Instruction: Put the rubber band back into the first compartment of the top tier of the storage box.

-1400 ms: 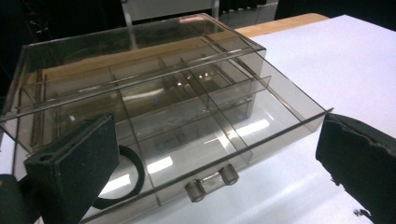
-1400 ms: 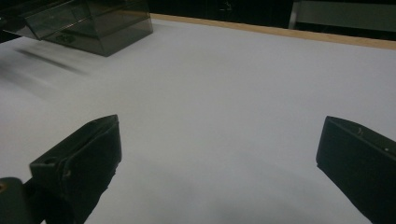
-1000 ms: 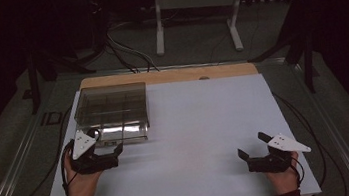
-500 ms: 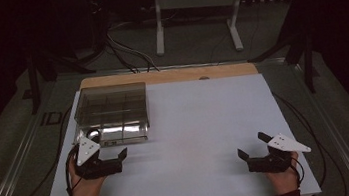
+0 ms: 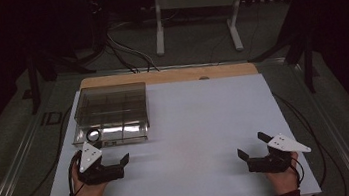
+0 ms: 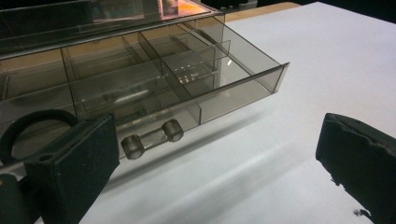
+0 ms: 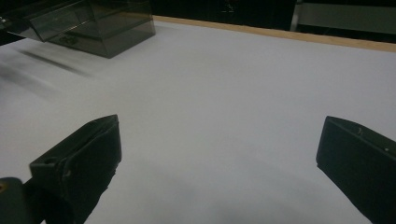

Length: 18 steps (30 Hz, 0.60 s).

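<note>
At the near edge of the white counter (image 5: 203, 140), the person's left hand (image 5: 89, 193) holds the left hand-held gripper (image 5: 115, 161) close to the near left corner, released, its two black jaws spread wide with nothing between them. The right hand (image 5: 284, 177) holds the right hand-held gripper (image 5: 251, 146) close to the near right corner, also released, jaws well apart over bare counter. Each carries a grey three-cornered plate on top.

Just beyond the left hand-held gripper, toward the far left corner, sits a clear smoky plastic drawer box (image 5: 110, 106). Its drawer (image 6: 187, 79) is pulled partly out toward the near edge, showing several divided compartments; what lies in them is too dim to tell. A small clear bar handle (image 6: 152, 139) is fixed to the drawer front. A black ring (image 5: 94, 135) shows by the left end of the drawer front.

Along the far edge runs a strip of bare wood (image 5: 169, 75). Past it, the dark floor holds cables (image 5: 126, 48) and a grey metal stand (image 5: 197, 9)
</note>
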### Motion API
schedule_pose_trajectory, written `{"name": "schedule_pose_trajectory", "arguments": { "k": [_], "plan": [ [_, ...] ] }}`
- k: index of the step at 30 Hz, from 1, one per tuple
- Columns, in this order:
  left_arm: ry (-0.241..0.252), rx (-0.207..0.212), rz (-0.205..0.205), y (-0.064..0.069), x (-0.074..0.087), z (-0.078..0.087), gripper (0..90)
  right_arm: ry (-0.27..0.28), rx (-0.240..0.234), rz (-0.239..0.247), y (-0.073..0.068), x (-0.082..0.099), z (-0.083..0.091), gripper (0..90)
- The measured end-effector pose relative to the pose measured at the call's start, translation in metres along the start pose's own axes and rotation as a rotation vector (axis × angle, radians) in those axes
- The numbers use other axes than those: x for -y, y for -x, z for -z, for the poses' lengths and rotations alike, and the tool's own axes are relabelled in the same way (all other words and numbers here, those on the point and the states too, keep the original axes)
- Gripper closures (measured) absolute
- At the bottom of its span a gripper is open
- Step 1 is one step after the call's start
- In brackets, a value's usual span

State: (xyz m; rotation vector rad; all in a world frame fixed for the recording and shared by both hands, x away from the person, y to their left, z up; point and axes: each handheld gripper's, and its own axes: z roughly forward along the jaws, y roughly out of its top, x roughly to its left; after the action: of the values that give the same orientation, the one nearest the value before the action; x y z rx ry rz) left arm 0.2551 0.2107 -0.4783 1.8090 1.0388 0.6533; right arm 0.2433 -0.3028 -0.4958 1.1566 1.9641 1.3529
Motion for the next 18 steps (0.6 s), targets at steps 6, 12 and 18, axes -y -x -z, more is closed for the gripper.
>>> {"name": "schedule_pose_trajectory", "arguments": {
  "k": [6, 12, 18],
  "plan": [
    [0.006, -0.004, 0.01, -0.001, 0.008, 0.002, 0.5, 0.003, -0.006, -0.001, 0.0, 0.0, 0.0, 0.5],
    [0.013, -0.002, 0.01, 0.0, 0.013, 0.004, 0.5, 0.008, -0.011, -0.006, 0.0, 0.0, 0.0, 0.5],
    [0.011, 0.002, 0.008, 0.001, 0.017, 0.005, 0.5, 0.012, -0.013, -0.006, 0.0, 0.0, 0.001, 0.5]
  ]
}}
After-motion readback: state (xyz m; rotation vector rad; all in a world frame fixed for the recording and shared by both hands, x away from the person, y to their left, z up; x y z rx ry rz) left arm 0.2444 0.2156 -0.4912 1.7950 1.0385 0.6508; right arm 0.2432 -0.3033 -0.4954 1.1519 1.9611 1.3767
